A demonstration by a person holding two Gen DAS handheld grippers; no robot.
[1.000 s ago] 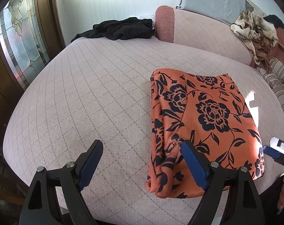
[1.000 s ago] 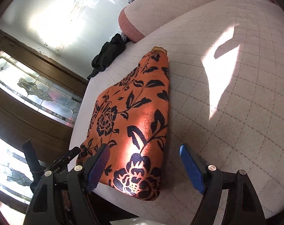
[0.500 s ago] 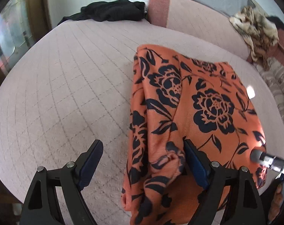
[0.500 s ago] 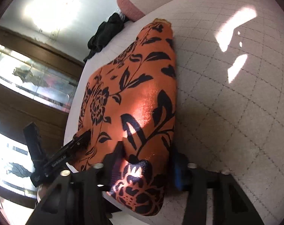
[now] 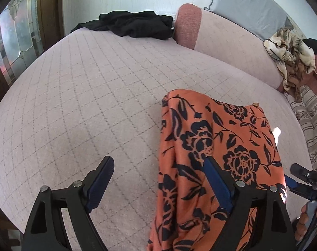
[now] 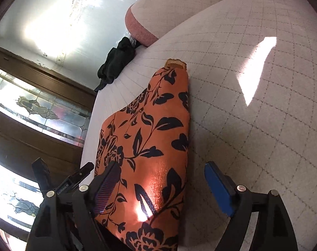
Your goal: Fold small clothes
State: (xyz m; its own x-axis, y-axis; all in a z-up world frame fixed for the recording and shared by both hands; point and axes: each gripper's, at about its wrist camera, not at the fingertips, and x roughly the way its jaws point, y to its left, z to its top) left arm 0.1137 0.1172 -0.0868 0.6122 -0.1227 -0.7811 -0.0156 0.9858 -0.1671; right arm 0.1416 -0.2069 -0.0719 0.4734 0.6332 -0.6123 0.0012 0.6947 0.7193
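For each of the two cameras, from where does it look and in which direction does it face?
Left wrist view: sits on the left hand-held gripper, looks down across the quilted cushion at the orange floral garment; its open fingers, the right hand-held gripper and a hand show.
Right wrist view: sits on the right hand-held gripper, jaws opening with the garment's near end between them, looks along the garment toward the black clothes; the left hand-held gripper shows.
Shared: garment, cushion, black clothes.
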